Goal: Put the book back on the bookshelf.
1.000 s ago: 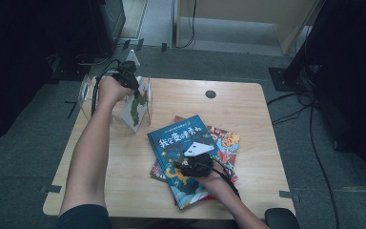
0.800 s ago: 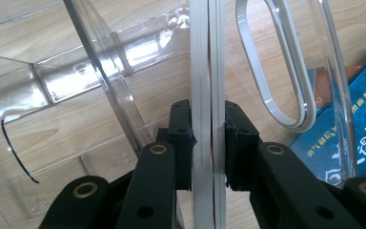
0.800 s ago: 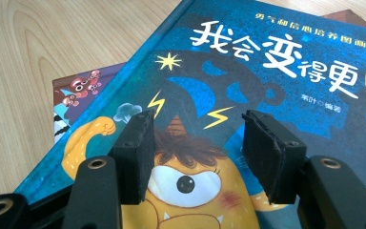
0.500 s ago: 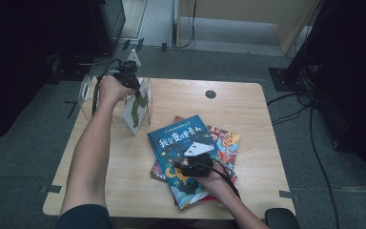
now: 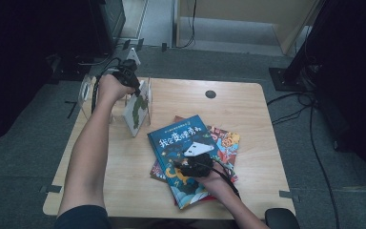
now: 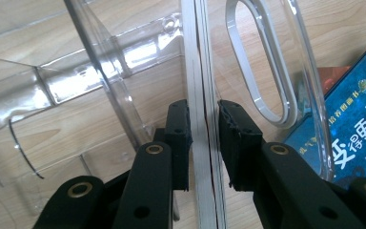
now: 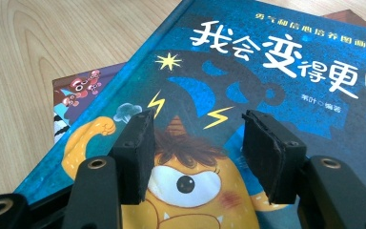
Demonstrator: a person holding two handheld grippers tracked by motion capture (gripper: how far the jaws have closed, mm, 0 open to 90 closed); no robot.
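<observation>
Thin white-covered book [image 6: 205,119] stood upright in the clear plastic rack [image 5: 88,93] at the table's ten o'clock, pinched by the left gripper [image 6: 204,125]. Right gripper [image 7: 198,143], jaws spread and empty, hovered over the blue picture book [image 7: 267,86] at five o'clock. Nothing had shifted since earlier.

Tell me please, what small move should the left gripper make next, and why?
Probably open the left gripper a little more and lift it away. The thin book already stands upright between the walls of the clear rack, and the jaws have just been opening, with the book's edge between them.
</observation>
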